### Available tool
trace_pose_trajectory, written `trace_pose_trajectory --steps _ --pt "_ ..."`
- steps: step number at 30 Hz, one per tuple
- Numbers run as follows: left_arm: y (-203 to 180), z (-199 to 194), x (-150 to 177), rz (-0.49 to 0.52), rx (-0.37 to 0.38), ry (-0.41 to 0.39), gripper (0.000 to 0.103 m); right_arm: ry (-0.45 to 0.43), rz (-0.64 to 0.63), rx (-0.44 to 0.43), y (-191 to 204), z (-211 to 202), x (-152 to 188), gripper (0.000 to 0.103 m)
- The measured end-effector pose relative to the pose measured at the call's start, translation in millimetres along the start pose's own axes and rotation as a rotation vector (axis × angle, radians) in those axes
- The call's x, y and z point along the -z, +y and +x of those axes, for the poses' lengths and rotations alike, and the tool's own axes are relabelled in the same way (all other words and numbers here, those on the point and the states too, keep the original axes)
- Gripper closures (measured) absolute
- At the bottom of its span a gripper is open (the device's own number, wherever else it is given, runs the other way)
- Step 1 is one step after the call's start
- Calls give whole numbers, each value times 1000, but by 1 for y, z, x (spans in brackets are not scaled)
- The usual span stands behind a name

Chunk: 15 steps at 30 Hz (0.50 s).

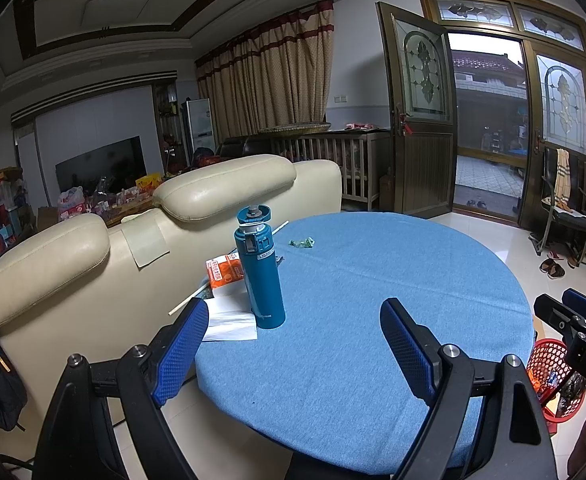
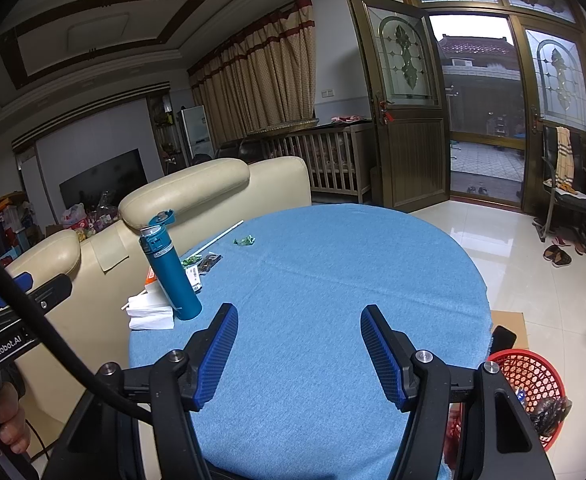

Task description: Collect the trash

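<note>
Blue cloth covers the round counter, and what looks like trash sits bunched at its left edge, hard against the cream sofa: a white folded tissue nearest the rim, an orange carton just behind it, and a thin white stick lying slantwise under both. A teal flask stands upright among them with its lid flipped open; it touches the tissue and is probably no trash, so it wants a wide berth. Further in, toward the far edge, a crumpled green wrapper lies alone, and the right wrist view shows a dark packet and more green scrap behind the flask. The left hand-held gripper hangs over the near left rim with its jaws spread wide and nothing between them; the right hand-held gripper hovers over the near middle, likewise spread and empty. Off the right edge, low on the floor, a red mesh basket already holds some dark bits. To my eye the tissue suits the left gripper: come in low from the rim side, pinch the stack flat, and lift away from the flask so it does not tip.
</note>
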State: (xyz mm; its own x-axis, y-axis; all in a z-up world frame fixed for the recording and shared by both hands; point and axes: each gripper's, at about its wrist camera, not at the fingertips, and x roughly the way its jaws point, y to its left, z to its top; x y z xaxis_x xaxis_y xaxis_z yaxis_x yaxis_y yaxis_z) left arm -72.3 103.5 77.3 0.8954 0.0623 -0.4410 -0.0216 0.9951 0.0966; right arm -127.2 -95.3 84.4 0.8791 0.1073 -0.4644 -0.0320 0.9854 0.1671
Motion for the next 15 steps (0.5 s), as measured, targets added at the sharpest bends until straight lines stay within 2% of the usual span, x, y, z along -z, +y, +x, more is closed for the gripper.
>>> trace_pose_trajectory --steps 15 --pt "1 -1 0 -2 -3 -1 15 2 -3 0 1 1 1 35"
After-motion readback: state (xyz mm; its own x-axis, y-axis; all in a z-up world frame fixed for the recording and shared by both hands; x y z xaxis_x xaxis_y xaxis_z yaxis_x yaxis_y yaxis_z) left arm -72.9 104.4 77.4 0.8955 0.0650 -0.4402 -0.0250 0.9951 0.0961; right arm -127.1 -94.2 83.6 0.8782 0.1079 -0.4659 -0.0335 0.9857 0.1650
